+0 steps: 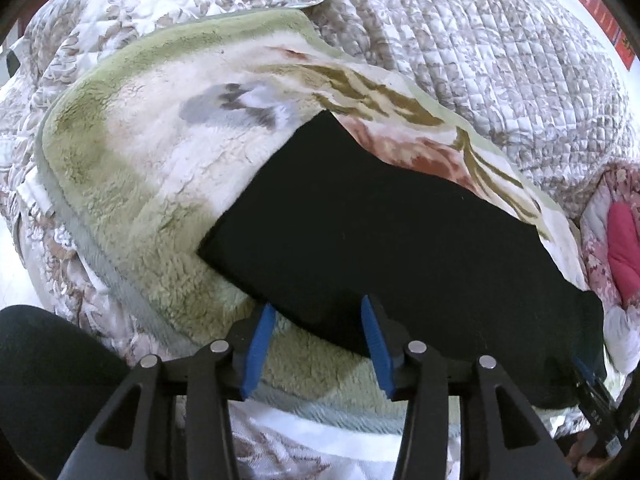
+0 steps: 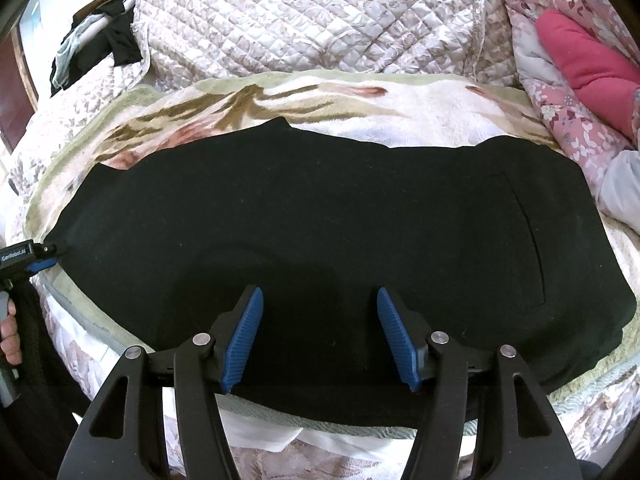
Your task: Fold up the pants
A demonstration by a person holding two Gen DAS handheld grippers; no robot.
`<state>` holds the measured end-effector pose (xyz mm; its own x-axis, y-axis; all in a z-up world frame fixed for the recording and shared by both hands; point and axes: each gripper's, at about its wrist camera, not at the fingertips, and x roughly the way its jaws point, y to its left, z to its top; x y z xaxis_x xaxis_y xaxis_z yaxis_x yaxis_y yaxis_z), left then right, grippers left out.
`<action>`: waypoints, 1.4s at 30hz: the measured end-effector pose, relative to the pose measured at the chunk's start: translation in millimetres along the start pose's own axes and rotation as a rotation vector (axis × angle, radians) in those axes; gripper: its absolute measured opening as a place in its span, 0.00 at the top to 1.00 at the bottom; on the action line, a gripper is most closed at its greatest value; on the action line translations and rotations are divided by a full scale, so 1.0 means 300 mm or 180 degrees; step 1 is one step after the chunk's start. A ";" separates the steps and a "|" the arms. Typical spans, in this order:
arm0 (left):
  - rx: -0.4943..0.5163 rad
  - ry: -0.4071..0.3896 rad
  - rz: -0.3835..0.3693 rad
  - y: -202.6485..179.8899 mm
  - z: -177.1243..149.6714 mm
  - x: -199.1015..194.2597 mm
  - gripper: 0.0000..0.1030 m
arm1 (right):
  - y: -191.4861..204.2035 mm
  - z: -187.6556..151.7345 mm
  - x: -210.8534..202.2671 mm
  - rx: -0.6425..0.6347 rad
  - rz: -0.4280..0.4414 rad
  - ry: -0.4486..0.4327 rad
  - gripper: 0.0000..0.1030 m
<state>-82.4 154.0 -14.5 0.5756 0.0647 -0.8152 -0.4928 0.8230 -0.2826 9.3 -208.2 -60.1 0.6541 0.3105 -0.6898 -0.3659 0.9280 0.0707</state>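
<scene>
The black pants (image 2: 320, 216) lie flat, folded lengthwise, on a fleecy flowered blanket (image 2: 432, 116) on the bed. A back pocket seam shows at the right end. My right gripper (image 2: 320, 300) is open, fingers spread over the pants' near edge, empty. My left gripper (image 1: 316, 312) is open at the pants' (image 1: 380, 232) left end by the near edge, holding nothing. The left gripper also shows at the left edge of the right wrist view (image 2: 44, 258), next to the pants' left end. The right gripper's tip shows low at the right of the left wrist view (image 1: 586, 372).
A quilted beige bedspread (image 2: 312, 20) covers the bed behind the blanket. A pink flowered quilt with a red pillow (image 2: 588, 56) lies at the right. Dark clothes (image 2: 120, 40) hang at the far left. My dark-clad leg (image 1: 48, 368) is at lower left.
</scene>
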 end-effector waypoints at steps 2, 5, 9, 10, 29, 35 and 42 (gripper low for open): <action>-0.0100 -0.0004 0.0015 0.012 -0.006 -0.017 0.54 | -0.001 0.001 -0.001 -0.0006 0.0004 0.0004 0.42; -0.0089 -0.0031 0.0011 0.017 -0.015 -0.017 0.54 | 0.001 0.002 0.001 0.0022 0.0008 -0.0017 0.42; -0.0126 -0.0119 0.0011 0.020 0.023 0.020 0.52 | -0.003 0.005 0.003 0.0029 0.0025 -0.0019 0.42; -0.0133 -0.0142 0.0008 0.023 0.033 0.027 0.52 | -0.005 0.006 0.003 0.0038 0.0038 -0.0019 0.42; 0.0538 -0.0494 -0.0613 -0.157 0.205 -0.106 0.93 | -0.062 0.007 -0.054 0.0459 0.0204 -0.0141 0.42; 0.1116 -0.0326 -0.1320 -0.460 0.194 -0.113 0.93 | -0.099 0.009 -0.096 0.0570 0.0210 -0.0237 0.42; 0.1658 0.0251 -0.1847 -0.727 -0.025 -0.012 0.93 | -0.168 -0.011 -0.113 0.0726 0.0173 -0.0227 0.42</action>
<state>18.1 -29.9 46.4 0.5897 -0.4811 -0.6487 0.2537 0.8729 -0.4167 3.4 -266.1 -42.6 0.6857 0.3674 -0.6284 -0.2481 0.9296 0.2728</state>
